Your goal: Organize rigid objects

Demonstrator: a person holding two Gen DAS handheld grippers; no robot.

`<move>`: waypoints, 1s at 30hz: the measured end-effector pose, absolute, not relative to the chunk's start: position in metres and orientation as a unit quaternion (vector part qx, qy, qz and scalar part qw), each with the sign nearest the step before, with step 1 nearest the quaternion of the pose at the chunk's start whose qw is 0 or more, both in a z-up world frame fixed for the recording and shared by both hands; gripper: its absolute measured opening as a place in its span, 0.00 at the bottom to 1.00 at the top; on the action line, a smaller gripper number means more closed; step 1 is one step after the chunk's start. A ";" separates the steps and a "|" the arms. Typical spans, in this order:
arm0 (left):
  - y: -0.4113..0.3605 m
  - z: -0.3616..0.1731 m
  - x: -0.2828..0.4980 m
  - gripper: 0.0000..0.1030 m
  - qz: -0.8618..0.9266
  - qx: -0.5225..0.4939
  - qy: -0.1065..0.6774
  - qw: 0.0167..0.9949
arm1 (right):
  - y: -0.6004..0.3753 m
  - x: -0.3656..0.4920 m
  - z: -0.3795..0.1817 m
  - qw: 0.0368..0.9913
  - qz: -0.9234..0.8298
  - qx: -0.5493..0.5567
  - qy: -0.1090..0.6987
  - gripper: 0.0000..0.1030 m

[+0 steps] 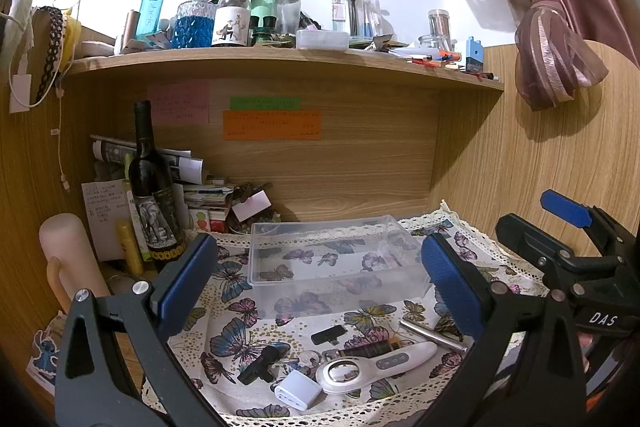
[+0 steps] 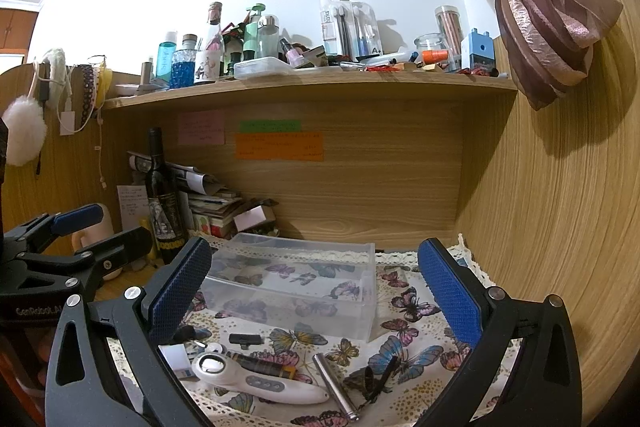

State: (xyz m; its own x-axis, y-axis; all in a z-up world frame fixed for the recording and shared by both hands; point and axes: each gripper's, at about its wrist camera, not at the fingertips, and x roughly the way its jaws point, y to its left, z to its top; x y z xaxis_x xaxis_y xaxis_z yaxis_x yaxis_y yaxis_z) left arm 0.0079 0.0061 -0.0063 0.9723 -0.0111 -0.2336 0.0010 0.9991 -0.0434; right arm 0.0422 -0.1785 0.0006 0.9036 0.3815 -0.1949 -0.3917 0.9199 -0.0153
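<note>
both grippers, left (image 1: 320, 283) and right (image 2: 316, 291), hang spread and empty over the clutter, likely because the box (image 1: 332, 263) awaits filling.

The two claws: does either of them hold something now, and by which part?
Nothing is held. The left claw and the right claw are both open above the cloth, with no item between their fingers.

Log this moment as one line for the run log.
left claw: open, empty | right claw: open, empty | clear bin: empty | white handheld device, metal tube: on butterfly cloth, unsorted
</note>
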 end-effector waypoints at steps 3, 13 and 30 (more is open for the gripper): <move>0.004 -0.006 0.007 1.00 -0.004 -0.021 0.116 0.993 | -0.178 0.041 0.001 0.975 0.198 -0.027 0.093 1.00; 0.005 -0.003 0.008 1.00 -0.011 -0.023 0.116 0.993 | -0.178 0.042 0.002 0.975 0.197 -0.029 0.096 1.00; 0.042 -0.028 0.028 0.75 0.008 -0.040 0.154 0.987 | -0.184 0.079 -0.036 0.961 0.212 -0.026 0.174 0.80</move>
State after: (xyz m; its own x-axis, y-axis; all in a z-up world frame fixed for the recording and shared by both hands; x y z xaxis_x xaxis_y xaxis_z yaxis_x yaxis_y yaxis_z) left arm 0.0279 0.0419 -0.0279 0.9527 0.0044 -0.3038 -0.0290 0.9966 -0.0765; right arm 0.0789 -0.1837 -0.0356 0.8491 0.3989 -0.3464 -0.4171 0.9085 0.0239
